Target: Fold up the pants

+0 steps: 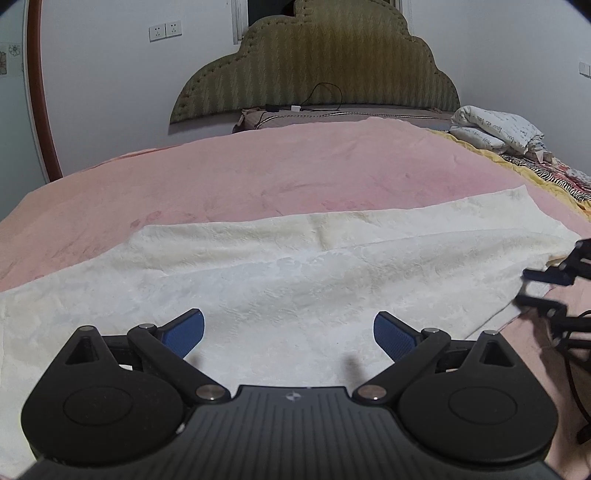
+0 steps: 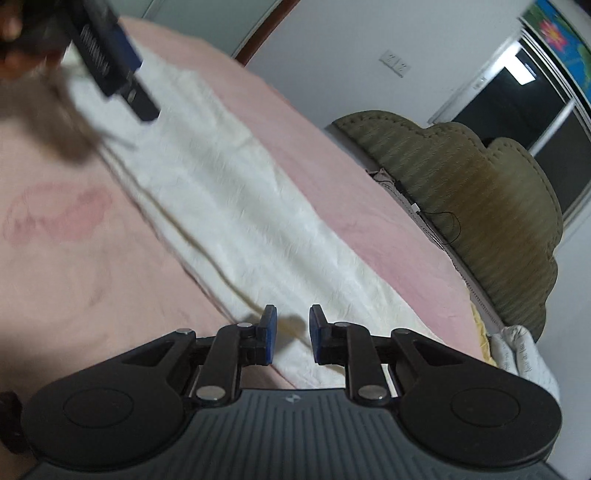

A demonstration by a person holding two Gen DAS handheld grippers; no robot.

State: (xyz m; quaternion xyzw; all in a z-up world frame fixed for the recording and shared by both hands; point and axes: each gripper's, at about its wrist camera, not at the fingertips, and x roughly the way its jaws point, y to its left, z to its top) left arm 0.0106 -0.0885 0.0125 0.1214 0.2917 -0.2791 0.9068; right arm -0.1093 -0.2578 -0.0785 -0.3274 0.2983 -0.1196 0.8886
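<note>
**Cream pants laid across pink bed, both grippers free**

Surroundings first: a pink blanket [image 1: 229,173] covers the bed. Behind it stands an olive padded headboard [image 1: 317,70] w/ a black cable [image 1: 325,96] draped at its base. A rolled white printed quilt [image 1: 495,129] sits at the far right corner of the bed, well apart from the pants. Two wall sockets [image 1: 165,31] show left of the headboard. Nothing lies on top of the pants.

The pants [image 1: 295,266], cream-white & textured, lie flat on the blanket, long axis running left-right across the left wrist view, roughly parallel to the headboard. Which end is the waist: can't tell.

Left gripper [image 1: 289,332] hovers over the pants' near edge, jaws spread wide, holding nothing. Right gripper [image 2: 291,334] is at the pants' right end, jaws parted w/ a gap, nothing between them.
</note>
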